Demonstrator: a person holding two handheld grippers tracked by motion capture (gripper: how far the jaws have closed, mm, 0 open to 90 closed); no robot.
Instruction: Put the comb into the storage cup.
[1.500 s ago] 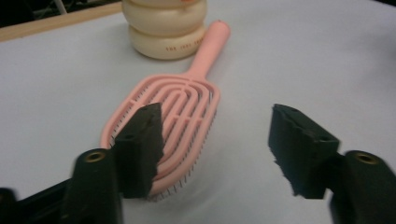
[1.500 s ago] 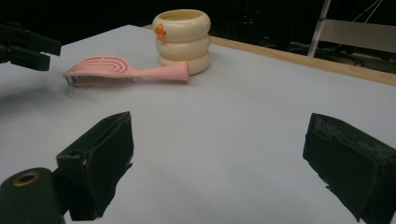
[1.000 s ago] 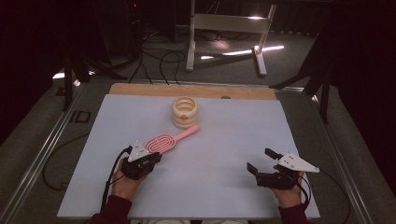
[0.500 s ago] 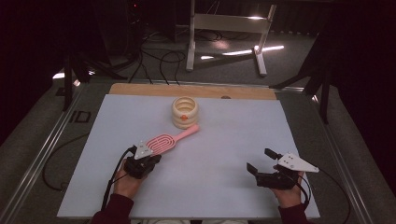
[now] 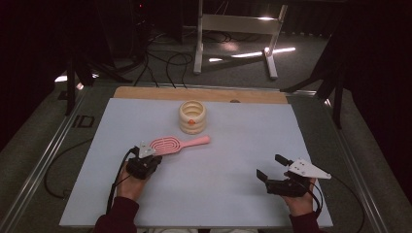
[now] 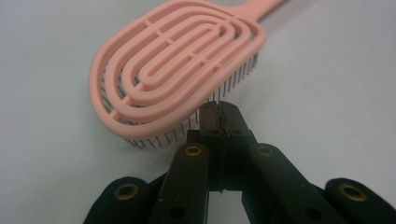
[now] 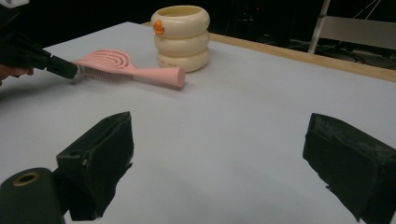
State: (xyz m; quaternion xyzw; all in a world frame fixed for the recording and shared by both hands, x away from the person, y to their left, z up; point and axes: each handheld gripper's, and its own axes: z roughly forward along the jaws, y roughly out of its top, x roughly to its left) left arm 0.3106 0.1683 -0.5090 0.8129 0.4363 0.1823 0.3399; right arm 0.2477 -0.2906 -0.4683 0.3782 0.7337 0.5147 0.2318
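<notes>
Left claw is pinched shut on the pink brush's bristles; that thin grip could slip. Right claw idles open.

White table w/ wood far edge, pink hairbrush, cream ringed holder behind it

A lab or recording studio is suggested: the white table is framed by metal rails, black cables are strewn on grey carpet, and a metal stand is lit amid dark surroundings.
</notes>
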